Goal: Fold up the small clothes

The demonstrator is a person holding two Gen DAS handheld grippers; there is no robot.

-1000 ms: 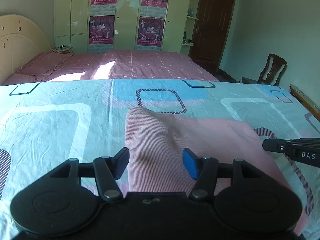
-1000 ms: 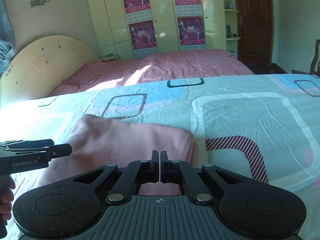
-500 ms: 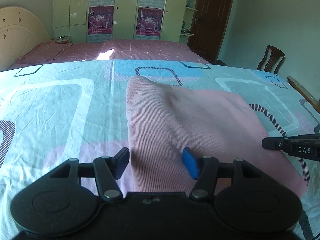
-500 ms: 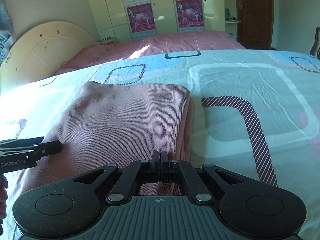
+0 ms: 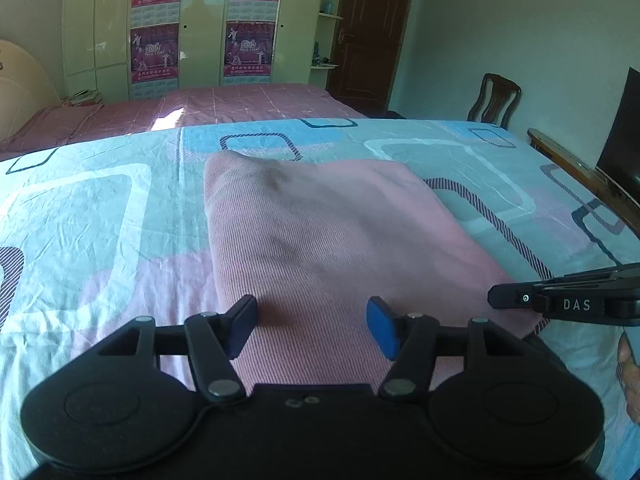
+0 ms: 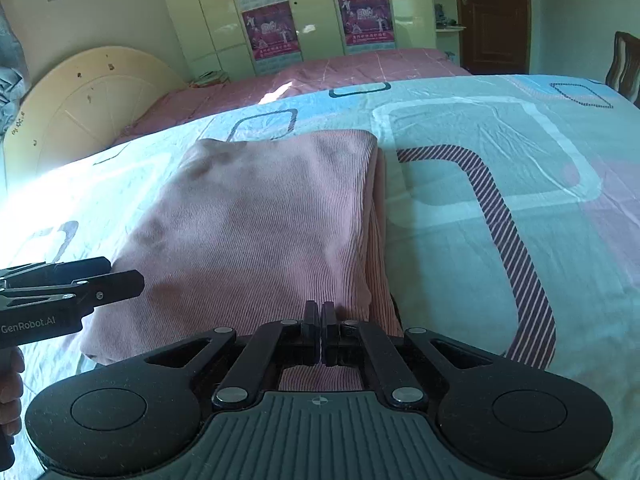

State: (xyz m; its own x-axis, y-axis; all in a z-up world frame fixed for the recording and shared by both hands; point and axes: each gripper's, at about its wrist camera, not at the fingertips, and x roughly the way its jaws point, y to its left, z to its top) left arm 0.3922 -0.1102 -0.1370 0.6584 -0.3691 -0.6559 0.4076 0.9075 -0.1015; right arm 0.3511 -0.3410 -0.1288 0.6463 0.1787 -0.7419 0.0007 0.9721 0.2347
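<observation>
A pink ribbed garment (image 5: 328,240) lies folded into a rectangle on the patterned bedsheet (image 5: 100,216). My left gripper (image 5: 312,324) hovers open over its near left part, and the blue pads (image 5: 382,332) stand apart with cloth under them, not pinched. In the right wrist view the garment (image 6: 260,220) shows a doubled edge along its right side. My right gripper (image 6: 321,320) is shut over the near right edge, and I see nothing clamped between its fingers. Each gripper shows in the other's view, the right gripper (image 5: 496,299) from the left wrist and the left gripper (image 6: 124,274) from the right.
A second bed with a pink cover (image 5: 240,104) stands behind, then wardrobes with posters (image 5: 248,48). A wooden chair (image 5: 496,100) and a dark door (image 5: 372,32) are at the right. A cream headboard (image 6: 92,96) is at the left. A person's fingers (image 5: 632,364) hold the right handle.
Both grippers have drawn back toward the garment's near edge, so more of it shows ahead. The garment has stayed in place on the sheet. The jaws stand as before.
</observation>
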